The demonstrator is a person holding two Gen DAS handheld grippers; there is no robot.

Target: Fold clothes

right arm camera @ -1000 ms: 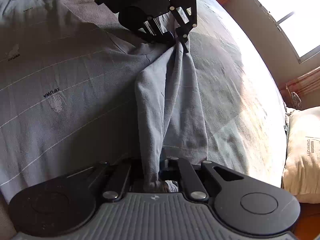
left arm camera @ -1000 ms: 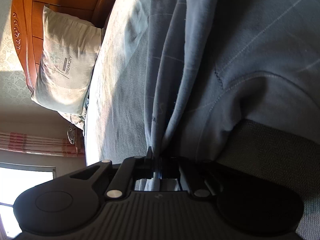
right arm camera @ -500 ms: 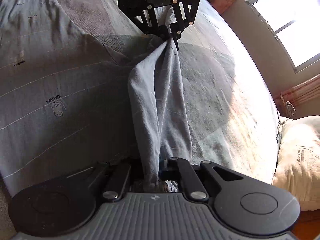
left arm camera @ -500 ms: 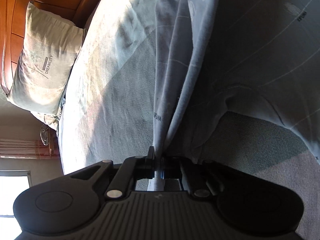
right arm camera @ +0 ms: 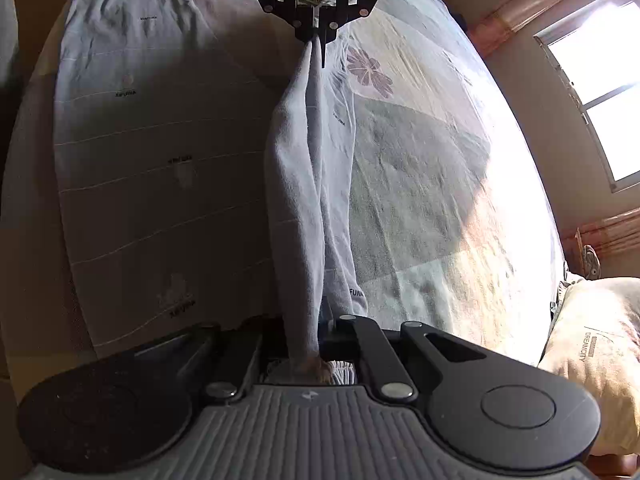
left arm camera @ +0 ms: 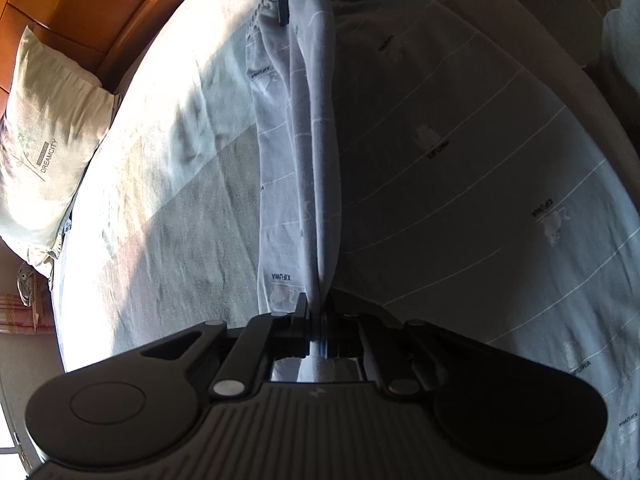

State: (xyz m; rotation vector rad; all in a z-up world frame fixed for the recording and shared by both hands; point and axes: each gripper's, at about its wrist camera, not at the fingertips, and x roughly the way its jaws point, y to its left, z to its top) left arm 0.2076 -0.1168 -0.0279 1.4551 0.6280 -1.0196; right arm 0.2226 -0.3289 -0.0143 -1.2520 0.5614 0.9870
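Left wrist view: the left gripper (left arm camera: 316, 320) is pinched on an edge of the grey garment (left arm camera: 316, 152), stretched taut above the bed (left arm camera: 180, 220); right wrist view: the right gripper (right arm camera: 316, 344) is clamped on the opposite end; a fold-over step is judged in hand; level, even carrying is called for next.

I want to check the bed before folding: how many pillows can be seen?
1. The pillow printed DREAMCITY leans against the wooden headboard at the left of the left wrist view; it also appears at the right edge of the right wrist view. Others may lie outside the frames.
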